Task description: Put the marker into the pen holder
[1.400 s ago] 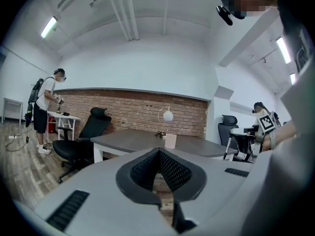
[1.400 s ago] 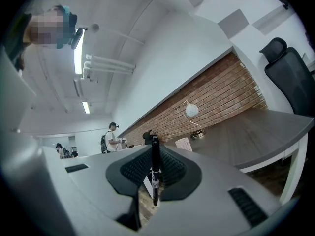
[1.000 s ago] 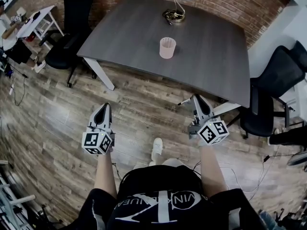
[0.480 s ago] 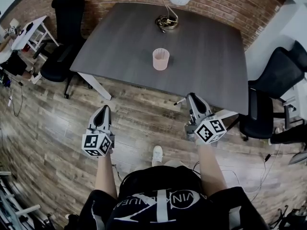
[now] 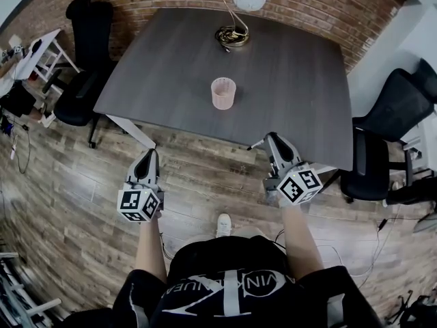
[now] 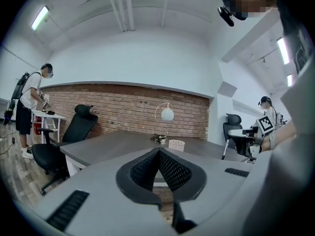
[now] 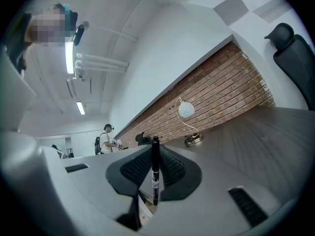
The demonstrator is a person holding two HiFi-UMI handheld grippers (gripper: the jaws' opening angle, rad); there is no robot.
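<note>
table (image 5: 293, 80): big dark grey slab ahead of me at 12 o'clock, I'm standing off its near edge.
lamp (image 5: 235, 36): globe lamp on the far side, roughly 12 o'clock from the holder and well apart from it.
pen holder (image 5: 223, 93): pale pink mesh cup, upright, alone mid-table. It's about 11 o'clock from my right gripper and 1 o'clock from my left. Looks light, so I reckon a bump would tip it.
left gripper (image 6: 158, 154): jaws closed together, nothing in them, hanging over the floor.
right gripper (image 5: 272, 138): clamped on the marker, right around the table's near edge.
marker (image 7: 155, 171): thin black stick held crosswise between the ribbed pads, one end poking out toward 9 o'clock. My guess is light, rigid, smooth plastic barrel, so it could pivot or slide in the pads. The pads have the barrel, which seems the right spot. I'd want it tilted end-down over the cup before letting go.
</note>
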